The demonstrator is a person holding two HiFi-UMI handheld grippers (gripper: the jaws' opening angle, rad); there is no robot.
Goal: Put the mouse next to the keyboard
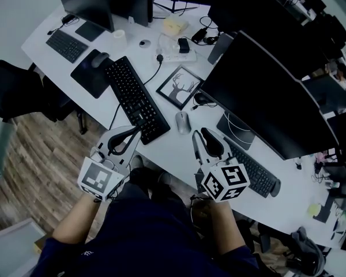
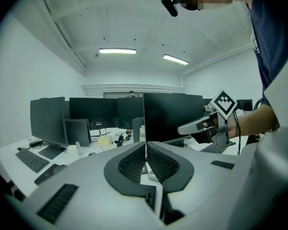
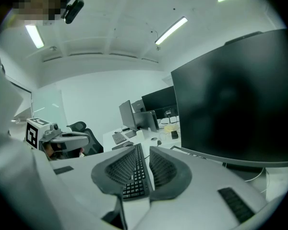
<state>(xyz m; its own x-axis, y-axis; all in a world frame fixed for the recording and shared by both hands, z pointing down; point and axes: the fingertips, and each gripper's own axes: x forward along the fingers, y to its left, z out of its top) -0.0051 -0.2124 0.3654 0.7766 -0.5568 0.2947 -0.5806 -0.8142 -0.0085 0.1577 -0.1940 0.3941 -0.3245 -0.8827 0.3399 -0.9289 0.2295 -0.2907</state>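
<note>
Person's forearms [image 1: 81,219] at the frame bottom carry both tools at the white bench [image 1: 172,150] edge. Left claw [image 1: 132,134]: pads together, nothing between them, tips near the closest end of the long black keyboard [image 1: 135,98]. Right claw [image 1: 200,134]: pads a narrow gap apart, empty. Small silver-grey mouse [image 1: 183,122] lies on the bench just beside the keyboard's right side, clear of the right claw, below a black-framed deer picture [image 1: 179,87]

Right-hand keyboard [image 1: 255,172] — partly behind the cube of the right gripper [image 1: 199,134], far desk clutter [image 1: 181,39] too small to tell
</note>
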